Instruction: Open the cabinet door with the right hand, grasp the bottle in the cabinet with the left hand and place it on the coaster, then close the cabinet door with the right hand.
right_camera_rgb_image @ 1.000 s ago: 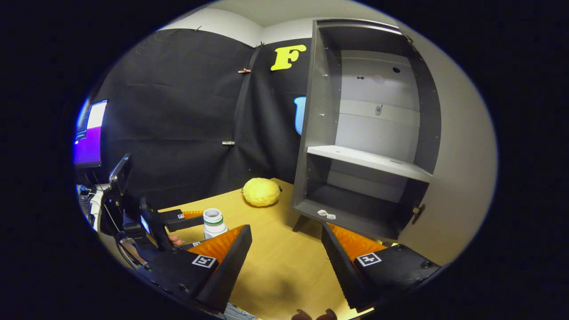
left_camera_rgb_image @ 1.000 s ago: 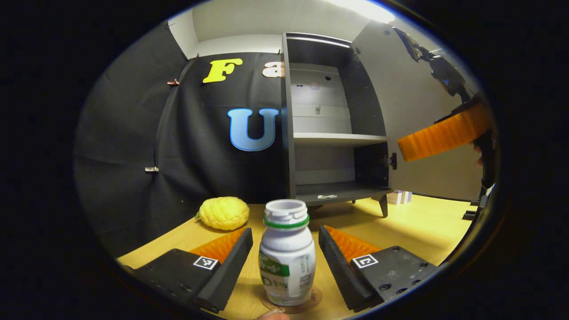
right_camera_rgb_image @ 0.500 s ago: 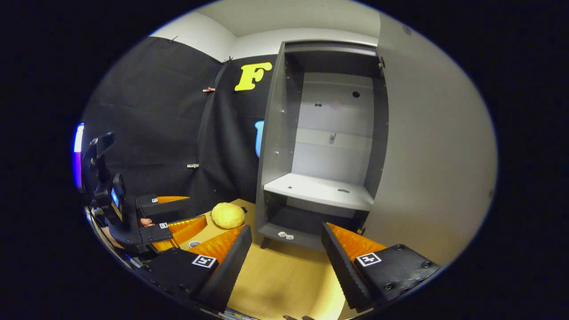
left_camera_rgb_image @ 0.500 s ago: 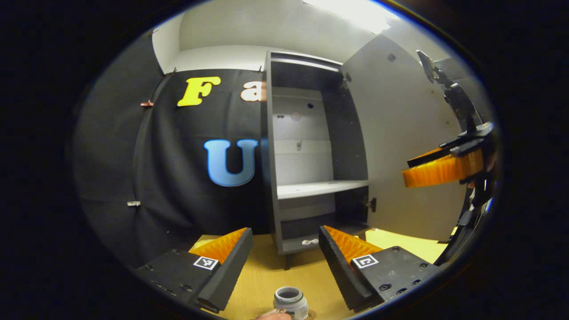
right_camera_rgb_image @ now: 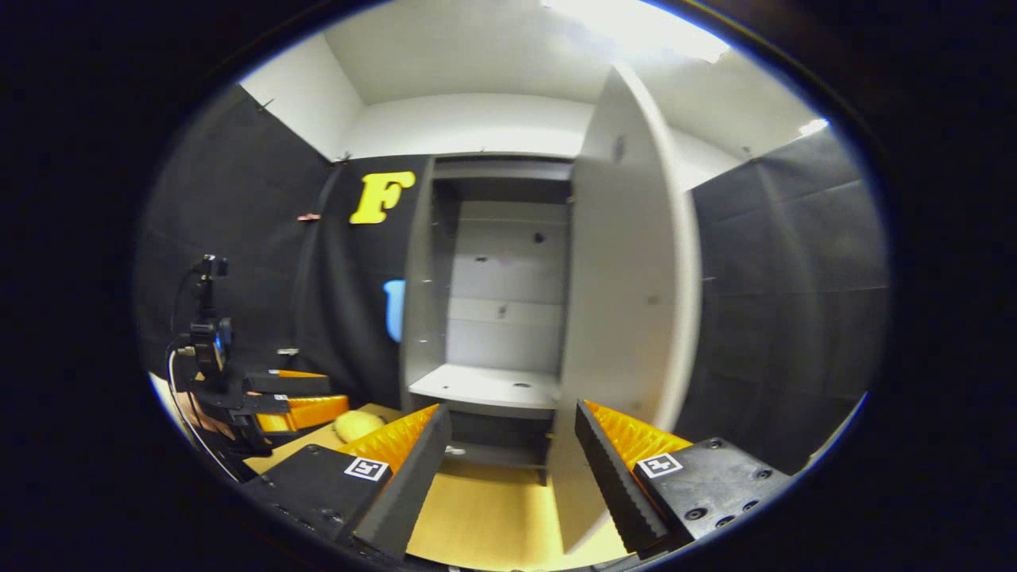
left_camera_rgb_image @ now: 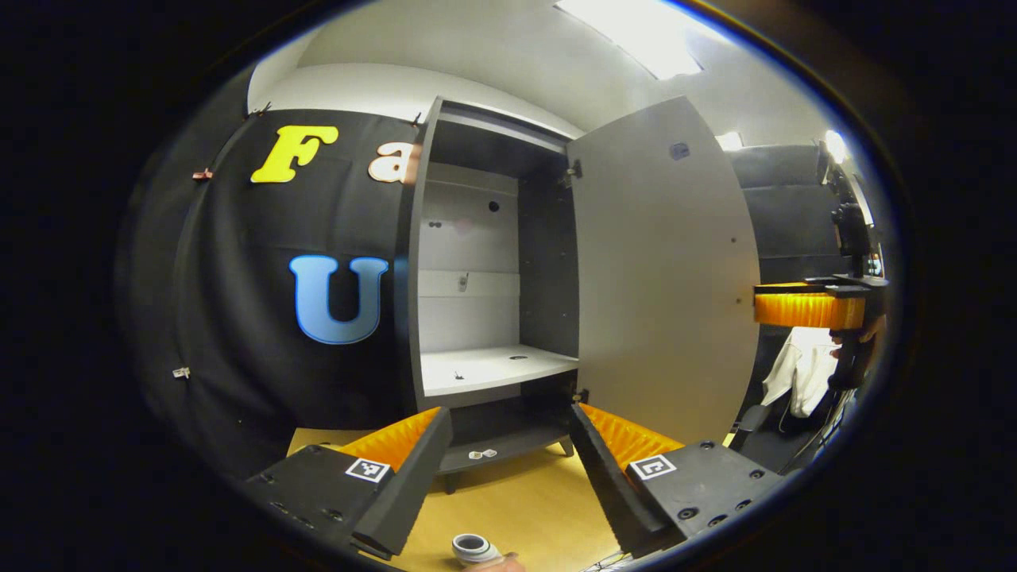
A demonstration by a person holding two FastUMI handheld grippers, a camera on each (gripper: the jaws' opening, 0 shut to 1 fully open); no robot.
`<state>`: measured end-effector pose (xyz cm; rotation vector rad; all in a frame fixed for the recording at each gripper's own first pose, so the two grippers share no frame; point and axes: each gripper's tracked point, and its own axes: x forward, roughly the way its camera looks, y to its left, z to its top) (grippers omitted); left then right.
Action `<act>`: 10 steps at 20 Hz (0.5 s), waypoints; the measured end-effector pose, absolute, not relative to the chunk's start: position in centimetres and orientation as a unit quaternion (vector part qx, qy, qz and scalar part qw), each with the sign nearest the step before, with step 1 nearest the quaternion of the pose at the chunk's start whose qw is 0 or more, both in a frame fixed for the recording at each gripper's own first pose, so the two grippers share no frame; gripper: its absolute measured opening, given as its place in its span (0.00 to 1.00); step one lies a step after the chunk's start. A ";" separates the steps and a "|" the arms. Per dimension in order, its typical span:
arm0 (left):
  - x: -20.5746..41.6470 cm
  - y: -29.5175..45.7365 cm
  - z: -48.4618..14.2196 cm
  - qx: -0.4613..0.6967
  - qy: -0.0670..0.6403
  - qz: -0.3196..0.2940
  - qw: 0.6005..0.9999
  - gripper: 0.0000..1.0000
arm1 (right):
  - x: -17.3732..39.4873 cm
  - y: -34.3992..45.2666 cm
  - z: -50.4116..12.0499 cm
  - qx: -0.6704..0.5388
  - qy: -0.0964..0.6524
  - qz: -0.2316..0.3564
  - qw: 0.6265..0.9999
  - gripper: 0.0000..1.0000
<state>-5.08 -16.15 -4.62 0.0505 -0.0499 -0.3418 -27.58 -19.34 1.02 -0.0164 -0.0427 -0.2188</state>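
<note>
The white bottle [left_camera_rgb_image: 473, 546] with a green neck ring stands on the wooden table at the bottom edge of the left gripper view; only its open top shows. My left gripper [left_camera_rgb_image: 508, 417] hangs open above and behind it, holding nothing. The dark cabinet [left_camera_rgb_image: 469, 278] stands open, its grey door [left_camera_rgb_image: 659, 270] swung out to the right. My right gripper [right_camera_rgb_image: 512, 413] is open and faces the door's free edge [right_camera_rgb_image: 636, 318] from close by. It also shows as my right gripper [left_camera_rgb_image: 794, 306] just past the door. The coaster is hidden.
A yellow lumpy object [right_camera_rgb_image: 355, 425] lies on the table left of the cabinet. The left gripper [right_camera_rgb_image: 334, 397] and the hand holding it sit at the left of the right gripper view. A white cloth [left_camera_rgb_image: 798, 369] hangs behind the door.
My left gripper has let the bottle stand and drawn back and up, so the bottle dropped to the view's bottom edge. My right gripper has swung round towards the door's free edge.
</note>
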 end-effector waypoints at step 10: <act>-3.5 -21.1 -2.0 0.025 -0.023 -0.179 0.983 0.94 | -30.5 -31.7 3.0 0.017 -0.032 -0.186 0.982 0.97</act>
